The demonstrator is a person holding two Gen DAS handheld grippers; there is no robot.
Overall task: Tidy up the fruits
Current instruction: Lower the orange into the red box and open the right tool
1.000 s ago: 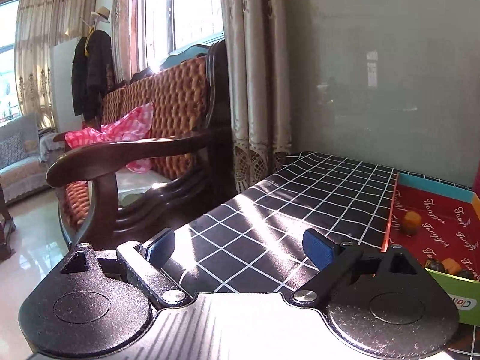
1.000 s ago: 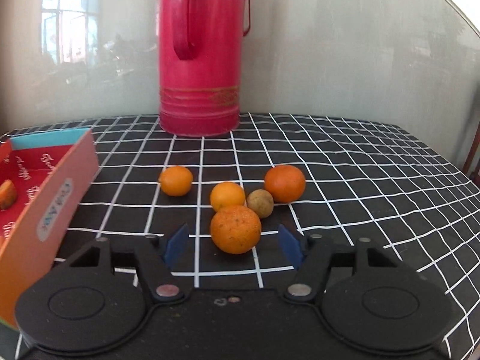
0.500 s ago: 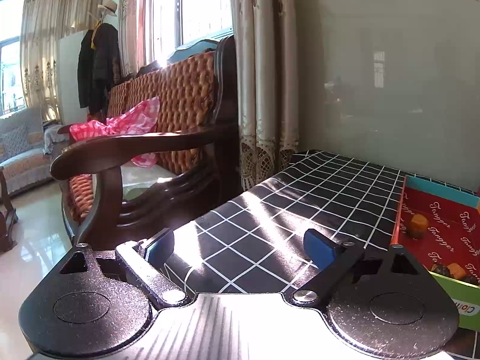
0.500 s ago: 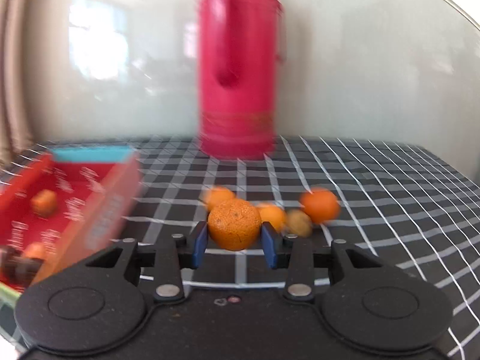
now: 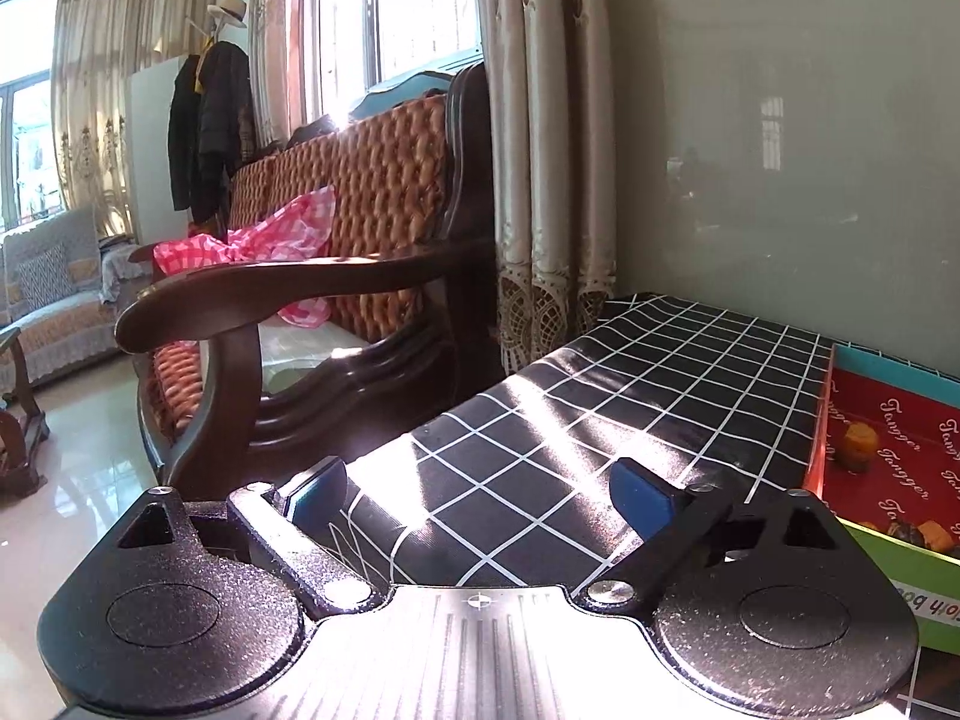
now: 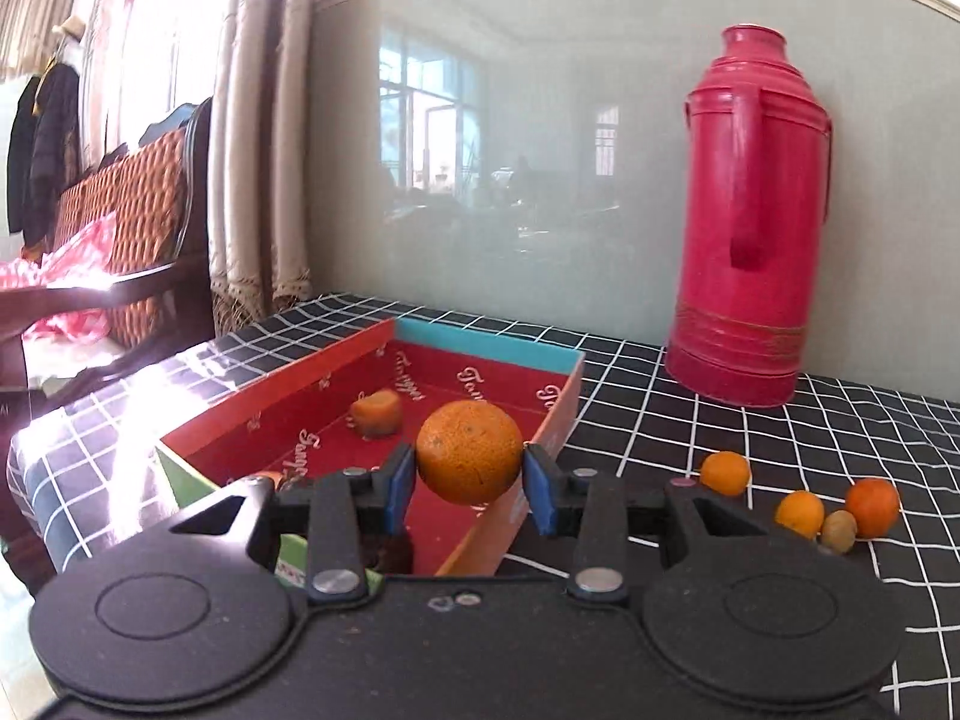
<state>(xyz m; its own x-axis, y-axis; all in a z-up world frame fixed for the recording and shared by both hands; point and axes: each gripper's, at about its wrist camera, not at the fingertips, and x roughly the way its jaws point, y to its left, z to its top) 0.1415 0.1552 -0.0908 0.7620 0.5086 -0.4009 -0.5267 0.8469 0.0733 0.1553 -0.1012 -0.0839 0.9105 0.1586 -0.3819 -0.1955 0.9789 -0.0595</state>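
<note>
My right gripper is shut on a rough-skinned orange and holds it in the air over the near right part of the red box. A small orange fruit piece lies inside the box. Three small oranges and a brown kiwi-like fruit lie on the checked cloth to the right. My left gripper is open and empty above the table's left end; the box sits at its right, with fruit pieces in it.
A tall red thermos stands at the back right against the grey wall. A wooden armchair stands beside the table's left edge. Curtains hang behind it.
My right gripper closed on the rough orange, lifted it and swung left from the fruit group to over the red box. The left gripper has drifted slightly and stays open.
</note>
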